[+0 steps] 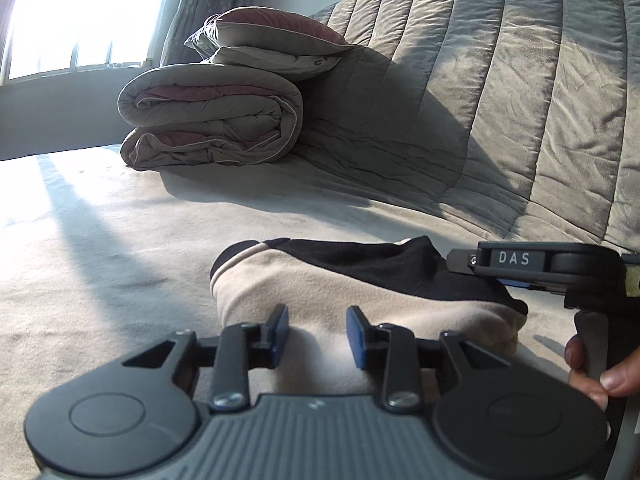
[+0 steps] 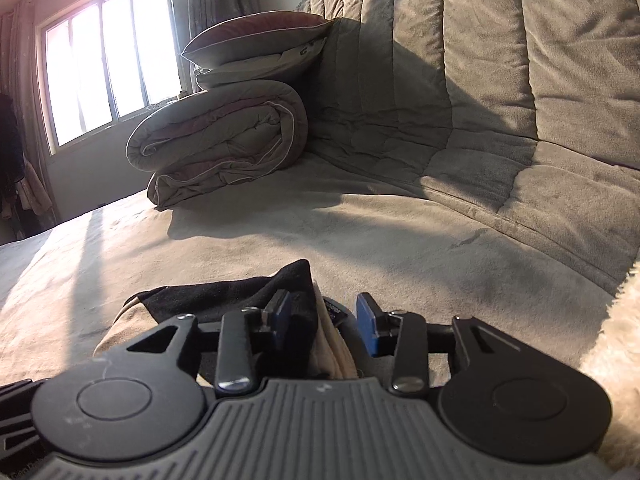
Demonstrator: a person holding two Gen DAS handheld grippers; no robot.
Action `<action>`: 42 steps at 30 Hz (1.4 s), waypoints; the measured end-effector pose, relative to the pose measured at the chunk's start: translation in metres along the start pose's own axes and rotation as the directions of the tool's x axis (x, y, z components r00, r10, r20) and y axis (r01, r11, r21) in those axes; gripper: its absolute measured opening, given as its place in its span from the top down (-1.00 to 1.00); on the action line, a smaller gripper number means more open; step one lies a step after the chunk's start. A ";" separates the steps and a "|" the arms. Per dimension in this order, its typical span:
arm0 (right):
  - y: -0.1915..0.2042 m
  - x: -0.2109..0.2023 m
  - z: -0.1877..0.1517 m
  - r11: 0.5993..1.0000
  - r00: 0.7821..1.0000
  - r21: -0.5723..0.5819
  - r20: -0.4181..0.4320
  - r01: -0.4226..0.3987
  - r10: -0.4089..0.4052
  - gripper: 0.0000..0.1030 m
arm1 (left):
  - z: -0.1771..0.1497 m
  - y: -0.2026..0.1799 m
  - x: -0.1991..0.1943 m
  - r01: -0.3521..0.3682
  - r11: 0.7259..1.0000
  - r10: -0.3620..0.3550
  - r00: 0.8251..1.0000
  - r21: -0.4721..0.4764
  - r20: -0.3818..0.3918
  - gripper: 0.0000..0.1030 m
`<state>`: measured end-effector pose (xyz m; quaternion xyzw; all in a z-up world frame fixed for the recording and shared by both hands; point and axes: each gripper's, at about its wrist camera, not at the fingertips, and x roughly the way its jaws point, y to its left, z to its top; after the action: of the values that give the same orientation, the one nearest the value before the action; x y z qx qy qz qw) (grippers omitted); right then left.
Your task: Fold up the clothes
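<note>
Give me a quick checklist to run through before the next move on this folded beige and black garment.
1. Left tongs open: ok.
2. Right tongs open: ok.
3. Garment between the left fingers: ok.
4. Garment edge between the right fingers: ok.
5. Folded layers square underneath: cannot tell.
6. Rolled duvet apart from the garment: ok.
</note>
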<state>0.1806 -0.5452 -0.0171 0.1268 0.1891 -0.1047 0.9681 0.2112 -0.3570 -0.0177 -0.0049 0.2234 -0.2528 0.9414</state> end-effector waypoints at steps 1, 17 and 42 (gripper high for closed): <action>-0.001 -0.006 0.003 1.000 1.000 0.004 -0.011 0.002 -0.002 0.07 | 0.005 -0.002 -0.005 -0.007 1.000 0.007 1.000 -0.001 -0.022 -0.08; 0.035 -0.129 0.037 0.997 0.990 0.008 -0.120 0.071 -0.070 -0.66 | 0.041 -0.014 -0.120 -0.098 0.995 0.088 0.956 -0.023 -0.282 -0.84; 0.066 -0.235 0.036 0.994 0.953 0.060 -0.295 0.094 -0.072 -1.00 | 0.033 -0.006 -0.208 -0.176 0.983 0.136 0.883 -0.048 -0.449 -0.99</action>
<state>-0.0035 -0.4568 0.1207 0.1682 0.3311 -0.1322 0.9190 0.0614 -0.2658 0.0995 0.0300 0.4427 -0.1606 0.8816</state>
